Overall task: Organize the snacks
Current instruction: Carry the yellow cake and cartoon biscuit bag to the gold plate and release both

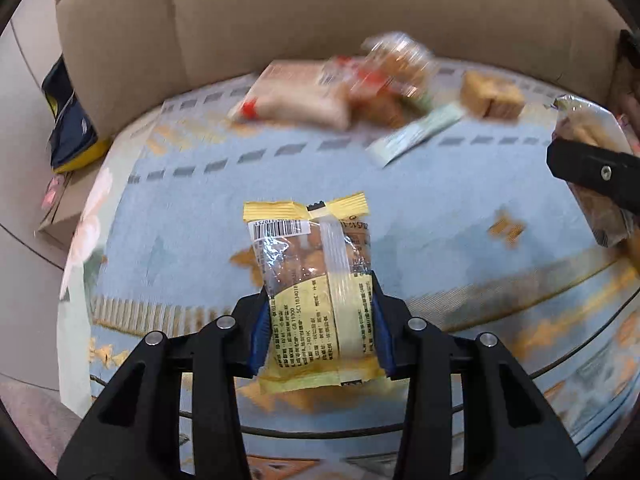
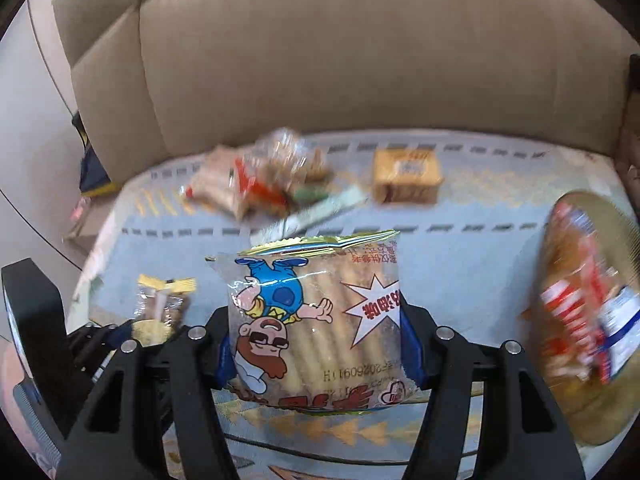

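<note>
Snack packet sits clamped between left gripper fingers.

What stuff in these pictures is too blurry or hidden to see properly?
- Pile of clear and red snack packets by the sofa: motion-blurred in both views; count and print unreadable.
- Red-and-gold packet, right wrist view: blurred and cut by the edge.
- Yellow-ended clear packet, left wrist view: its bottom sides are hidden by the left gripper.
- Dark blue and yellow bag: half hidden behind the sofa corner.
</note>
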`<state>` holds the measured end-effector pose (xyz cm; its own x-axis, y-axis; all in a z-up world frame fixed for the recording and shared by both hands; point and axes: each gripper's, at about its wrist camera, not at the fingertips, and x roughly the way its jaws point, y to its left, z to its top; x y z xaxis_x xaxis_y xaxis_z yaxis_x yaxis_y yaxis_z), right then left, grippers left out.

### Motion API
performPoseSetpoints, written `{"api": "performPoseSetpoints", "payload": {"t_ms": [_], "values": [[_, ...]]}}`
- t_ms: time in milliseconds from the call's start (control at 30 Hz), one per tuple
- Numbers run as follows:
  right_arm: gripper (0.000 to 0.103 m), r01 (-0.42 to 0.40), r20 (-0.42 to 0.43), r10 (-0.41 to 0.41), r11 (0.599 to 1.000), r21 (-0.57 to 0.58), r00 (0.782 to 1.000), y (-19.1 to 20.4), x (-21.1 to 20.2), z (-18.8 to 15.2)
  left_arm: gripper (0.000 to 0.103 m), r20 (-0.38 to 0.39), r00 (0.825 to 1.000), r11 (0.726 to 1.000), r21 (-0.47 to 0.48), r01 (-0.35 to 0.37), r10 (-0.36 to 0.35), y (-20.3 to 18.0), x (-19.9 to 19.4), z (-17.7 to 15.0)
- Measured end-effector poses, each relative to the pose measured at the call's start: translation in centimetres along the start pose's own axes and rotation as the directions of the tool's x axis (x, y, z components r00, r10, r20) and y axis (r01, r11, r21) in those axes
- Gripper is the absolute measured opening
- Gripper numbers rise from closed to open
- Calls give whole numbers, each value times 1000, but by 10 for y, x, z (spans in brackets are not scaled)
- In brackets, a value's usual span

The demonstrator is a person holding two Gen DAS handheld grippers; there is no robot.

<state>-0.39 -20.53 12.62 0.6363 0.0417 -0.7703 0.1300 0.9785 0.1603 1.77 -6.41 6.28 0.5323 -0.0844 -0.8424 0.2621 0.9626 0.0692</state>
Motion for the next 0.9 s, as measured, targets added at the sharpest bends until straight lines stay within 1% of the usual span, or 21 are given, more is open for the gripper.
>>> {"api": "performPoseSetpoints", "payload": {"t_ms": [67,133,167,233,267,333,367,433,467,533,567,600,633,667,700,733,767,800,833,867,900], "values": [[61,15,21,-16,1000,15,1000,-18,-19,12,41,49,996,997,5,79,-79,-16,-21,17],[61,38,41,-39,998,42,998,-38,-35,23,41,93,990,994,44,99,-103,-36,-39,30],[61,55,47,-58,996,65,997,-52,-42,28,41,122,984,991,64,119,-126,-50,-52,40],[61,96,55,-102,990,103,993,-76,-52,35,41,146,974,984,84,160,-171,-70,-68,53],[61,113,63,-123,984,136,990,-95,-59,39,41,156,968,979,97,181,-195,-81,-76,59],[62,94,78,-111,976,197,991,-123,-66,44,41,164,957,967,129,220,-239,-106,-88,67],[62,87,84,-111,965,247,990,-146,-69,46,41,159,948,956,154,251,-275,-123,-94,70],[62,116,82,-146,949,293,986,-173,-73,46,41,136,930,929,202,311,-341,-153,-100,72],[62,128,85,-163,939,319,983,-186,-75,45,41,117,921,910,239,337,-372,-172,-101,71],[62,124,96,-177,904,408,980,-218,-77,35,41,80,904,874,303,379,-420,-205,-102,68],[62,123,95,-183,889,441,979,-230,-76,30,42,44,889,844,339,416,-456,-227,-101,65],[65,133,91,-194,880,456,977,-238,-74,27,42,18,879,823,361,438,-476,-240,-99,64],[82,155,81,-216,871,466,973,-245,-71,25,42,-6,870,804,380,458,-493,-250,-97,61],[97,182,71,-243,863,472,967,-252,-67,22,45,-50,855,771,408,489,-516,-265,-92,58],[98,212,63,-271,860,464,961,-257,-63,21,61,-84,844,745,431,510,-529,-276,-88,55],[98,244,46,-295,859,450,954,-261,-59,19,68,-92,854,742,453,493,-511,-286,-85,52],[98,270,19,-311,851,450,950,-266,-55,16,89,-68,890,772,471,426,-450,-292,-78,51],[98,274,1,-310,840,469,951,-271,-49,13,99,-45,917,801,470,370,-397,-294,-70,52],[98,255,-2,-293,831,494,956,-275,-45,10,100,-46,915,804,462,375,-401,-292,-67,54],[98,232,-5,-269,820,523,963,-280,-40,8,100,-78,893,789,440,430,-443,-288,-61,56],[98,232,-12,-268,812,535,963,-283,-36,5,100,-119,863,766,413,493,-491,-286,-56,57]]}}
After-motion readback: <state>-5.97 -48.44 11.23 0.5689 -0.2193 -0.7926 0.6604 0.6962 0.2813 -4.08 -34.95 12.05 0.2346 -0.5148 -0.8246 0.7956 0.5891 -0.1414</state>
